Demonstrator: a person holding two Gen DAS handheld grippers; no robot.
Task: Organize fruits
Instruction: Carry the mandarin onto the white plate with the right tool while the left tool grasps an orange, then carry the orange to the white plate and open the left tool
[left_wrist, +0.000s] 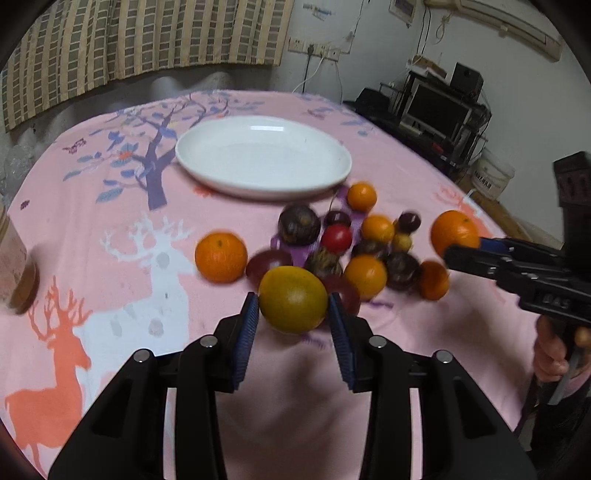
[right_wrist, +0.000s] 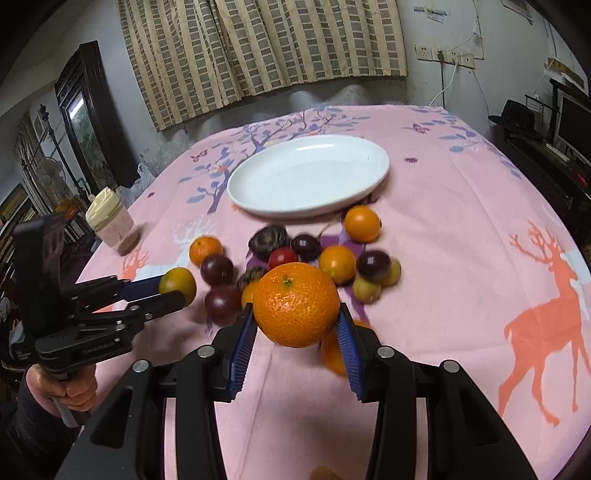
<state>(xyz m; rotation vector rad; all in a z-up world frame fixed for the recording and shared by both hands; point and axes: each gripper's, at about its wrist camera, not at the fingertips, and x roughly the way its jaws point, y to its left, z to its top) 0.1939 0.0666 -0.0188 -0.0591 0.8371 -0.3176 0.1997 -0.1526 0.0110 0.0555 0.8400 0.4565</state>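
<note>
My left gripper (left_wrist: 292, 314) is shut on a yellow-green citrus fruit (left_wrist: 293, 299), held above the pink cloth; it also shows in the right wrist view (right_wrist: 178, 284). My right gripper (right_wrist: 297, 325) is shut on a large orange (right_wrist: 296, 304), which also shows in the left wrist view (left_wrist: 454, 232). A white oval plate (left_wrist: 263, 155) stands empty beyond the fruit, also in the right wrist view (right_wrist: 308, 175). Between the grippers and the plate lies a pile of small oranges (left_wrist: 220, 256), dark purple fruits (left_wrist: 298, 224) and a red one (left_wrist: 336, 238).
The round table has a pink cloth (right_wrist: 461, 221) with deer and tree prints. A jar with a cream lid (right_wrist: 110, 221) stands at the table's left edge. A curtain (right_wrist: 266, 48) hangs behind; a TV stand (left_wrist: 439, 107) is off to the right.
</note>
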